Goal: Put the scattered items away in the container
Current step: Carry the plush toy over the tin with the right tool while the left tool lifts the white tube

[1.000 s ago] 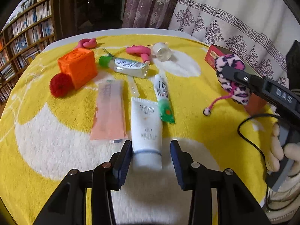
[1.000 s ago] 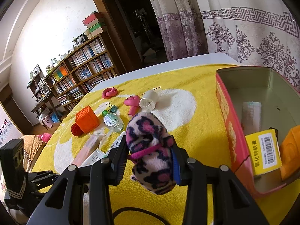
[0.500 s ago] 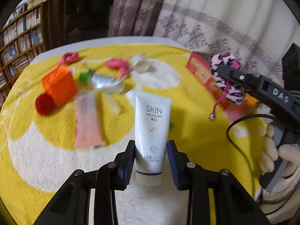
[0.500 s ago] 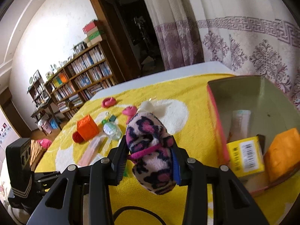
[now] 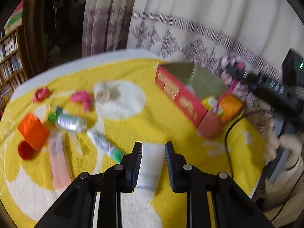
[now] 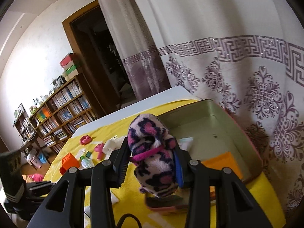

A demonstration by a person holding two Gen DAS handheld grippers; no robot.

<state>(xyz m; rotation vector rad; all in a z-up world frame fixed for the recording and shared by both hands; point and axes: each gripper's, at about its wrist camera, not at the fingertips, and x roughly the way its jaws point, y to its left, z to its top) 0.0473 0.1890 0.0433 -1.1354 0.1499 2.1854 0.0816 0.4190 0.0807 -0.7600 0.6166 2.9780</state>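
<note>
My left gripper point(image 5: 153, 166) is shut on a white cream tube point(image 5: 150, 168) and holds it above the yellow cloth. The red box point(image 5: 180, 99) stands ahead to the right, open, with an orange item point(image 5: 230, 107) and a yellow packet point(image 5: 210, 101) inside. My right gripper point(image 6: 150, 164) is shut on a pink leopard-print plush pouch point(image 6: 153, 157) and holds it over the near end of the box point(image 6: 224, 117). In the left wrist view the pouch point(image 5: 230, 66) shows above the box's far right side.
On the cloth to the left lie an orange cube point(image 5: 33, 131), a red ball point(image 5: 25, 150), a clear bottle point(image 5: 69, 122), a pink packet point(image 5: 58, 161), a green-capped tube point(image 5: 107, 147) and pink toys point(image 5: 82, 98). A curtain hangs behind the box.
My left gripper closed on the white tube, lifted it and swung right toward the box. My right gripper carried the pouch up and over the box.
</note>
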